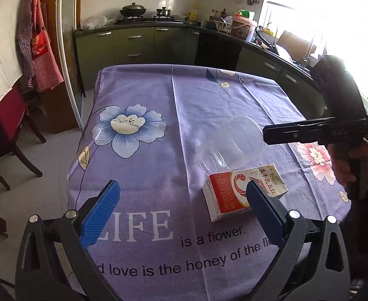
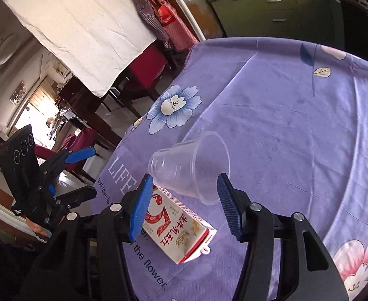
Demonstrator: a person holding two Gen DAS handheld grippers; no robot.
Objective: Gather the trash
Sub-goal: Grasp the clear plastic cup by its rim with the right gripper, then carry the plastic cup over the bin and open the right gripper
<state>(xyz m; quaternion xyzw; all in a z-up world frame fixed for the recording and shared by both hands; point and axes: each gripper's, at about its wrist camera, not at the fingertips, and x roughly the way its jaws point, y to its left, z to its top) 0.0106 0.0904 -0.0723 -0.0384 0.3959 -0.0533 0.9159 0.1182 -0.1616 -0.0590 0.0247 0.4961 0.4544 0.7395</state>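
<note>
**Two open grippers above a carton and a cup on a kitchen counter**

A counter [image 1: 139,175] was covered in a soft purple cloth with a fine woven texture, printed with large blue-and-white and pink flowers. Big white letters on it read "LIFE", followed in dark type by "is a flower." and "love is the honey of the flower."

Two pieces of trash lay near the front edge. A rectangular carton [image 2: 181,223] of glossy white and red cardboard lay flat on its side, with red Chinese characters and a small white cap at one end. Touching it, a clear, thin-walled plastic cup [image 2: 191,165] lay tipped over, its round mouth facing the far side.

The left gripper [image 1: 184,205] hovered with its ribbed blue pads spread wide, nothing between them. The right gripper [image 2: 185,205] was also open, its jaws about half apart over the carton and cup, touching neither. A hand [image 1: 347,163] held its black handle.

Behind stood dark green cabinets, a stove with a black wok, and a red checked apron.
</note>
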